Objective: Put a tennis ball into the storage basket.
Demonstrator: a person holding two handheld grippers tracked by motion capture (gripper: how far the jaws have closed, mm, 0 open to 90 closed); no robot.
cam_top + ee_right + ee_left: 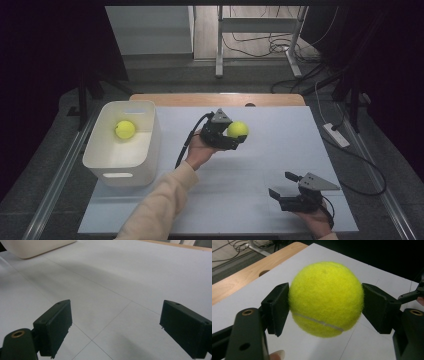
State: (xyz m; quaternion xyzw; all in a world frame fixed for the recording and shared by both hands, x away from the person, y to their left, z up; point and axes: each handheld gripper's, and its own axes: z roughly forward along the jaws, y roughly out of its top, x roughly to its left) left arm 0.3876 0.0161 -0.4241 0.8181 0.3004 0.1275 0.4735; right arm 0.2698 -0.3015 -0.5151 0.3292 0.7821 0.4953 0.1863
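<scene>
Fuzz-covered yellow tennis ball (pixel 325 298), one pale seam showing, is sitting clamped in my left gripper (pixel 231 135) above the worktop (pixel 270 150). My right gripper (pixel 286 187) is hovering with jaws spread wide, gripping nothing.

left gripper (pixel 239 136): raised mid-table, jaws clamped | right gripper (pixel 284 189): low, near edge, jaws apart

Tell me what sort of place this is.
Probably a lab or recording room set up for data capture: a wooden table under a white mat, dark curtains at both sides, and loose cables on the floor behind.
</scene>
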